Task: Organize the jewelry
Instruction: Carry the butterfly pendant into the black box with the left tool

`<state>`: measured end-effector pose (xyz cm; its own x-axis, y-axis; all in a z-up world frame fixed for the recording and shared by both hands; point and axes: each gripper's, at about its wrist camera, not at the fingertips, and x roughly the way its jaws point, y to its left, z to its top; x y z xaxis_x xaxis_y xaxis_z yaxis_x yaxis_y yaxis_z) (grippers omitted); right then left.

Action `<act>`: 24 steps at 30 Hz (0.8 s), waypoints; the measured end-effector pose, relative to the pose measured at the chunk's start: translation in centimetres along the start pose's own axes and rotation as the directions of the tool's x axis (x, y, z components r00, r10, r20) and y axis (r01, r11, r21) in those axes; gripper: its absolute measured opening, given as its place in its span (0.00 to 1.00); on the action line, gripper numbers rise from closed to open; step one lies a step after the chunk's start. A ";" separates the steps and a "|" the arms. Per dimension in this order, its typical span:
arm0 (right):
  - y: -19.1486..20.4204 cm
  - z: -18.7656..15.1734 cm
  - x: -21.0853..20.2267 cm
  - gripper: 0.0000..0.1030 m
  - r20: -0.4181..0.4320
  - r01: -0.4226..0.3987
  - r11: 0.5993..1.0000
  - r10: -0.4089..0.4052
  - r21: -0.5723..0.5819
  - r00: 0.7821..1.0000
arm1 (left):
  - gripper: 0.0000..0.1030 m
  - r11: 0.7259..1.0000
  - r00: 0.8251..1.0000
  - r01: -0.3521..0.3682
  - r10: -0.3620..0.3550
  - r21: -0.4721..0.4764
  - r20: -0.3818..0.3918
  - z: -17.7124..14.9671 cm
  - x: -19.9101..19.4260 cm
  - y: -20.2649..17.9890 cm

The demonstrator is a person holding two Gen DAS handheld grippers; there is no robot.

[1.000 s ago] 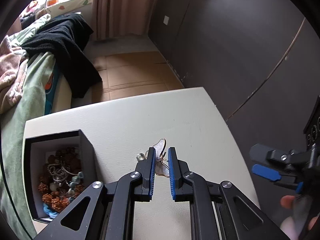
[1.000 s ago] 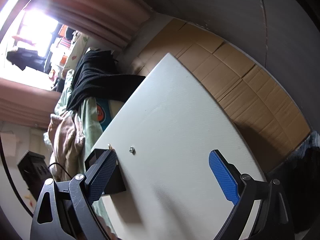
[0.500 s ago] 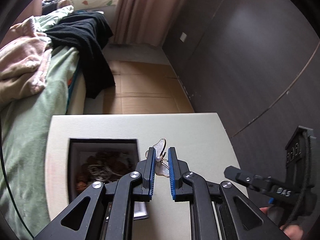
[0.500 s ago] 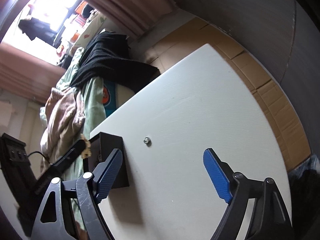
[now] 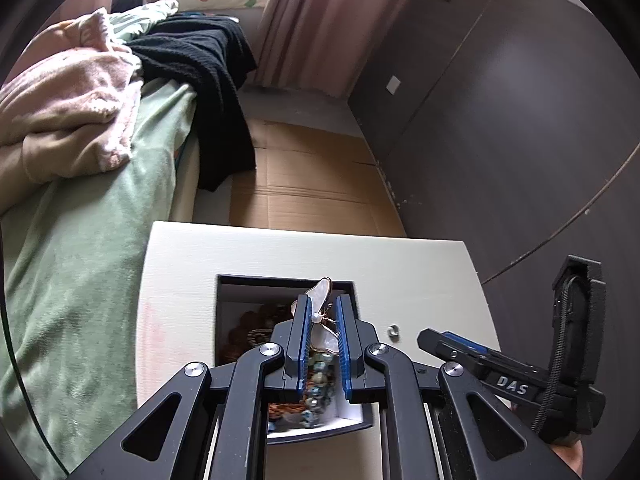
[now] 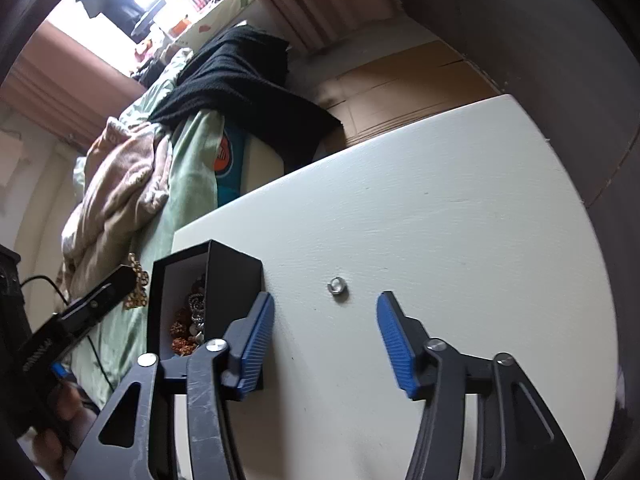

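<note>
Brooch [image 5: 320,322]: a pale, gold-edged butterfly piece, pinched between the left tongs' blue pads and hanging over the box's open top, one wing poking out past the tips.
Left tongs [image 5: 320,320]: narrow, clamped on the brooch, pointing steeply down over the box.
Box [image 5: 224,308]: black outside, white inside, standing near the bed-side edge of the table; already holding brown beads, a blue-green bead string and some silver chain work (a tangle, hard to tell piece from piece).
Ring [image 6: 336,285]: small, silver, lying alone on the table just beside the box, on the side away from the bed.
Right tongs [image 6: 326,320]: about half open, holding nothing; the jaws have just been closing, the ring lies ahead between the two tips and no pad touches it; the left pad stands close by the box's wall.
Table [image 6: 460,220]: white and otherwise bare beyond the box.
Beyond the box: a bed with a green cover, pink blanket and black knit; flattened cardboard on the floor.
Step in hand: carrying the brooch to the box, seemingly with the ring lined up as the next piece.
Next move: likely spread the left pads so the brooch drops inside, clear of the rim; then lower the right tips either side of the ring and pinch low, since so flat a thing could skid away.
</note>
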<state>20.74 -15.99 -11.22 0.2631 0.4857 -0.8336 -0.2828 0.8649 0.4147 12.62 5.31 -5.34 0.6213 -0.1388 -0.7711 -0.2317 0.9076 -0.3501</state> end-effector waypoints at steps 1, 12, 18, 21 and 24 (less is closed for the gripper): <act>0.3 0.0 0.3 0.45 -0.002 0.007 1.000 -0.007 -0.008 1.000 | 0.12 1.000 1.000 0.001 -0.001 -0.004 -0.001 -0.1 0.0 0.2; 2.1 -0.1 2.3 0.32 0.014 0.147 0.983 -0.146 -0.107 0.989 | 0.12 0.998 1.000 0.017 -0.017 -0.058 -0.004 0.1 -0.4 2.6; 2.9 -0.3 3.5 0.24 0.032 0.207 0.966 -0.204 -0.157 0.978 | 0.12 0.997 0.999 0.033 -0.034 -0.074 -0.009 0.1 -0.4 2.9; 2.9 -0.4 3.5 0.13 0.043 0.241 0.954 -0.237 -0.176 0.971 | 0.12 0.996 0.999 0.036 -0.037 -0.083 -0.009 0.1 -0.4 3.1; 2.4 -0.3 3.1 0.12 0.040 0.218 0.962 -0.215 -0.162 0.976 | 0.12 0.996 0.999 0.035 -0.037 -0.082 -0.017 0.1 -0.2 3.1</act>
<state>20.57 -12.40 -12.94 0.3542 0.2934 -0.8879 -0.3640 0.9179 0.1581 11.82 8.19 -6.22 0.6166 -0.1787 -0.7668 -0.2701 0.8668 -0.4191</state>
